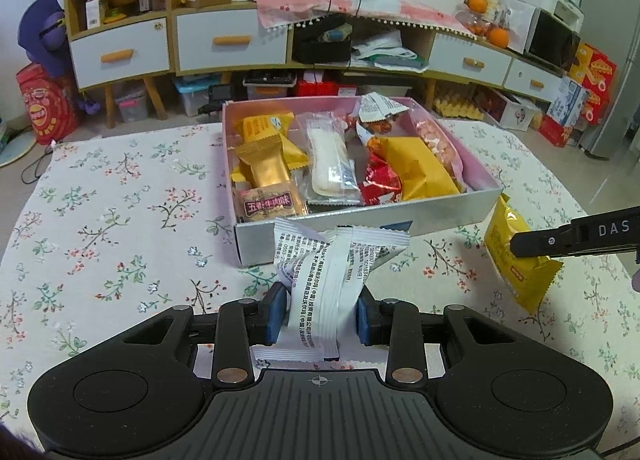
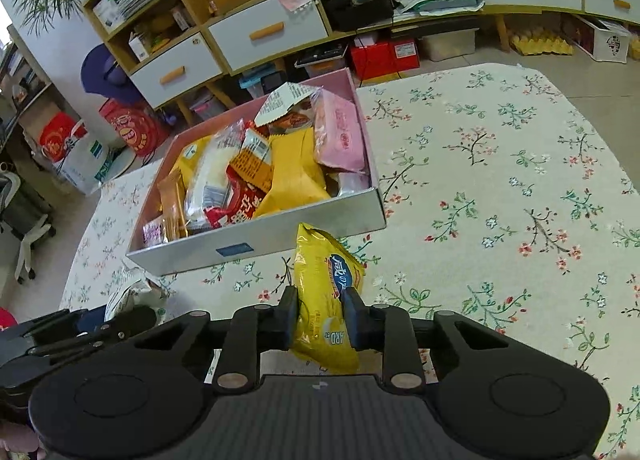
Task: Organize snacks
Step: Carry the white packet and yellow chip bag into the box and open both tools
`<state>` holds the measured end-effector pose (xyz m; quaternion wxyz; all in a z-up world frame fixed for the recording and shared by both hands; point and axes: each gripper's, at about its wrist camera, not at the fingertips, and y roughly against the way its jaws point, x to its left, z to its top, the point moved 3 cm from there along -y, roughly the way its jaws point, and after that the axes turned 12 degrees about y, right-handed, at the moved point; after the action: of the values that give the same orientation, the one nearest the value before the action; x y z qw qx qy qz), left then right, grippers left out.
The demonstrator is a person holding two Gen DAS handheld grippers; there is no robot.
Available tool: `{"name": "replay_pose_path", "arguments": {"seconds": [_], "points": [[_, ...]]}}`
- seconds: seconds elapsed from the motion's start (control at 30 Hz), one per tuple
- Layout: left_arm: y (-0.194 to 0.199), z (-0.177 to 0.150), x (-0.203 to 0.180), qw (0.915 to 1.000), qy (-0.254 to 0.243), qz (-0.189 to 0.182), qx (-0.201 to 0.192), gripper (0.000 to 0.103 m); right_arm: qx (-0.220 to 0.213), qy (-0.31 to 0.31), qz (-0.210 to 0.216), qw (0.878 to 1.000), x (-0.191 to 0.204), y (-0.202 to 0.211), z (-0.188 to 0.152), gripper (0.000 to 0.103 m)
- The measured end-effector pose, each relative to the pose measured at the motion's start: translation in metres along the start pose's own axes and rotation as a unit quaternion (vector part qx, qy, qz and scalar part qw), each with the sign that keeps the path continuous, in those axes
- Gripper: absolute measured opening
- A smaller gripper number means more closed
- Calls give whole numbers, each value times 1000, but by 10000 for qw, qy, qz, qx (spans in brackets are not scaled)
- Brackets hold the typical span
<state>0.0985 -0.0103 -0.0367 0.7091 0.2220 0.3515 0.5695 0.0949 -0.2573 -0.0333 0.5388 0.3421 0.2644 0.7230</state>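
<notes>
A white snack packet (image 1: 320, 280) is pinched in the left gripper (image 1: 322, 318), above the floral-clothed counter (image 1: 120, 220). A yellow snack packet (image 2: 324, 300) is clamped in the right gripper (image 2: 320, 318). Both are held just before the snack-filled box (image 1: 360, 224).

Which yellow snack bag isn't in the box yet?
The shiny yellow bag clamped in the right gripper, hanging over the tablecloth. The other yellow packets already lie inside the pink-lined box.

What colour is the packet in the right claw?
Yellow, with a blue label; the yellow packet shows best in the right wrist view.
</notes>
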Motion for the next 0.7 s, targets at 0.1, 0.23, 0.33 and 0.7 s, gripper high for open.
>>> {"name": "replay_pose_path", "arguments": {"seconds": [0.1, 0.23, 0.33, 0.7], "points": [[4, 5, 2, 10000, 50, -12, -74, 32, -70, -71, 37, 9999, -3, 5, 3, 0], [9, 13, 3, 9997, 127, 5, -190, 32, -207, -182, 90, 9996, -6, 13, 9, 0], [9, 20, 3, 9995, 198, 36, -244, 32, -337, -315, 181, 9988, -6, 17, 17, 0], [-14, 65, -6, 9986, 327, 28, -417, 32, -1004, -614, 519, 9917, 4, 8, 56, 0]]}}
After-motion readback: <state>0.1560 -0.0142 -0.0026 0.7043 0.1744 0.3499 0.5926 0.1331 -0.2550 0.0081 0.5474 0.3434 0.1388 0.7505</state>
